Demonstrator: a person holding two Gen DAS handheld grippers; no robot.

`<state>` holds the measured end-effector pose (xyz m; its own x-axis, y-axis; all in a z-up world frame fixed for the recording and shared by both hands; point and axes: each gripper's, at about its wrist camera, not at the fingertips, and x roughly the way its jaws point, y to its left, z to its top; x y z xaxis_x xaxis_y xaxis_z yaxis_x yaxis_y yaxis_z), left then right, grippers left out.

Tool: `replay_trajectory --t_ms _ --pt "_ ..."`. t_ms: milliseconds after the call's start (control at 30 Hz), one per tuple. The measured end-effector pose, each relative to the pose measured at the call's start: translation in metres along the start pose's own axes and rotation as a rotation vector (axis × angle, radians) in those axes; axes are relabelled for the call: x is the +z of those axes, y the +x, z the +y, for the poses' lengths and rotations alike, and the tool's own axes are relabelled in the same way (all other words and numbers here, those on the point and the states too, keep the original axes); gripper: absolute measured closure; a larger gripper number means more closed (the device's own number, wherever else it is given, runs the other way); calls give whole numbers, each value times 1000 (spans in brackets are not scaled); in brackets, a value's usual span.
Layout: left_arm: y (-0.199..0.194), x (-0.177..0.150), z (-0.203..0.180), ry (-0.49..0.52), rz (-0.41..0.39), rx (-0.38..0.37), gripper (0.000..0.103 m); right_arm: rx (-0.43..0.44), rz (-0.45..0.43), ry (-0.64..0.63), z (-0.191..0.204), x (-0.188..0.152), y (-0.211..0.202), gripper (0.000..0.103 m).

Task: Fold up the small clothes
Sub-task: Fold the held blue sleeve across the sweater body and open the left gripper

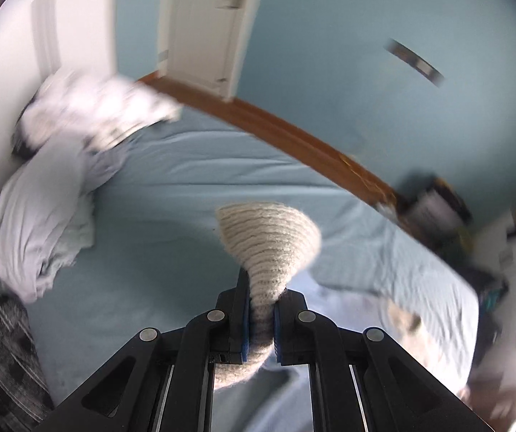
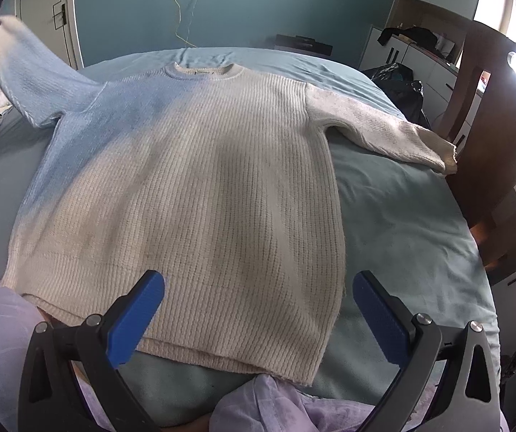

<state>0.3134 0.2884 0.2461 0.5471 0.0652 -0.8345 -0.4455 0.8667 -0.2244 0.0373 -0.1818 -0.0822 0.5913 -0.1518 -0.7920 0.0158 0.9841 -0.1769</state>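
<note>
One cream ribbed sweater [image 2: 200, 194] lies front-up on the bed [image 2: 394, 216], its round collar toward the far teal wall [image 2: 243, 3] and its hem nearest the right wrist camera. It has two sleeves: the one on the right of that view [image 2: 384, 129] rests flat, reaching out to the bed's edge beside a brown wooden post [image 2: 488, 115], while the one on the left [image 2: 31, 68] is lifted off the sheet and rises toward the upper left corner, its end running out of view at the frame edge. In the left wrist view, the left gripper [image 1: 260, 318] has its two blue-padded fingers [image 1: 245, 324] clenched on a bunched, twisted length of the same cream knit [image 1: 268, 244], which fans out above them, held up over the blue sheet [image 1: 171, 187]; the background there is smeared with motion blur, showing a heap of pale bedding [image 1: 41, 194] and a wooden bed rail [image 1: 294, 140]. The right gripper [image 2: 258, 318] hovers low over the hem, its two blue fingers [image 2: 135, 324] spread wide and grasping nothing, one over the lower left part of the hem and the other just beyond the sweater's right side edge. Pale lilac cloth [image 2: 286, 406] lies crumpled at the near edge of the bed.
</note>
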Motion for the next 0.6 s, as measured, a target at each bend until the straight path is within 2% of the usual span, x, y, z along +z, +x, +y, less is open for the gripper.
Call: replay_trajectory --t_ms 67,167,200,267,300,333,367,400,433,533,567,600 --pt "-9 -15 -53 85 7 -22 95 13 -4 12 -2 0 1 1" --pt "-20 -50 -149 179 38 -100 95 33 -1 39 -8 -1 4 1" --pt "-25 -68 -187 206 48 -149 94 41 3 51 -11 -1 5 1" --pt "-31 -98 -241 228 75 -253 93 58 8 85 -17 -3 5 1" --pt "-34 -122 -275 248 106 -370 92 66 11 104 -21 -4 6 1" --pt "-36 -143 -302 276 142 -477 83 75 17 118 -24 -5 7 1" --pt "-38 -156 -318 294 169 -547 59 85 26 133 -26 -5 9 1" --pt "-40 -180 -340 327 216 -662 36 95 37 153 -30 -5 10 1" --pt "-45 -198 -352 350 233 -705 0 103 46 168 -32 -5 11 1" --pt "-62 -243 -360 474 139 -725 0 130 59 204 -38 -7 11 1" --pt "-64 -256 -358 530 122 -699 0 130 58 207 -38 -7 10 1" --pt "-62 -268 -342 576 111 -636 0 137 56 211 -38 -7 10 1"
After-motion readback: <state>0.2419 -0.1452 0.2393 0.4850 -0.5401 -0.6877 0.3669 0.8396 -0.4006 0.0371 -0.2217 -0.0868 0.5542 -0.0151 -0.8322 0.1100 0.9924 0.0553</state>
